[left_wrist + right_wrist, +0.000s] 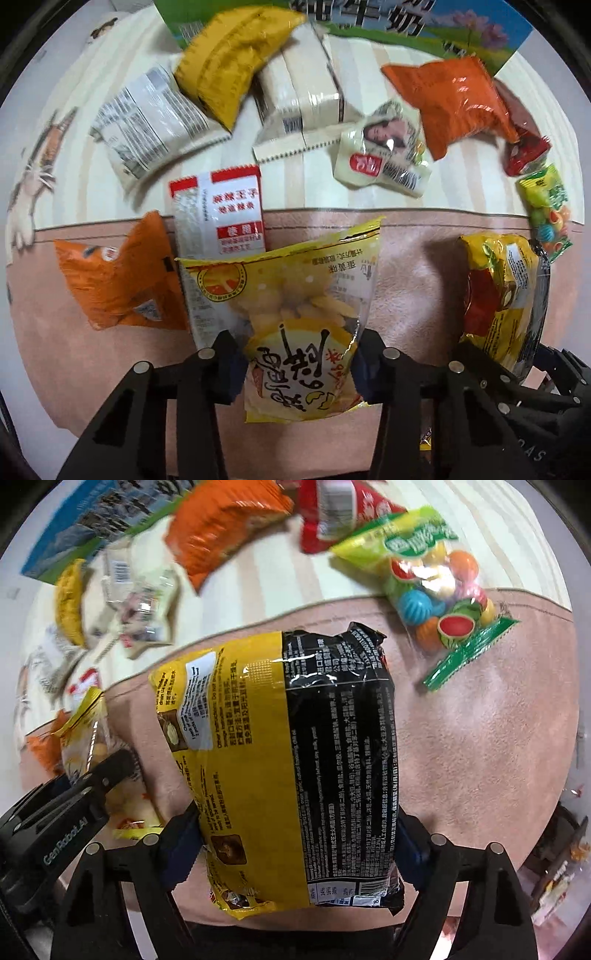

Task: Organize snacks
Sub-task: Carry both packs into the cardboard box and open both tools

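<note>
In the left wrist view we see our left gripper (299, 369) closed on a yellow chip bag (291, 295); both blue pads press the lower part of the bag from its two sides. The bag is at about 6 o'clock in this view and sits over the pink mat (406, 266). At 9 o'clock from it there is an orange packet (114, 284), and just above it, at 11 o'clock, a red and white packet (221, 210) that touches the edge of the mat. Further away, on the striped cloth (295, 177), we see a yellow pouch (229, 62) at 12 o'clock, a cream multipack (303, 103) beside it, and a larger orange bag (454, 103) at 2 o'clock.

In the right wrist view our right gripper (299, 849) is closed on a yellow and black noodle pack (288, 768). The pads hold it at both long edges and the pack fills the centre of the view. It is above the pink mat, but we cannot tell if it touches it. At 1 o'clock a candy bag (436, 587) with colourful pieces lies partly on the mat and partly on the cloth. At 12 o'clock there is a red packet (332, 513). The other gripper with its chip bag appears at 9 o'clock.
</note>
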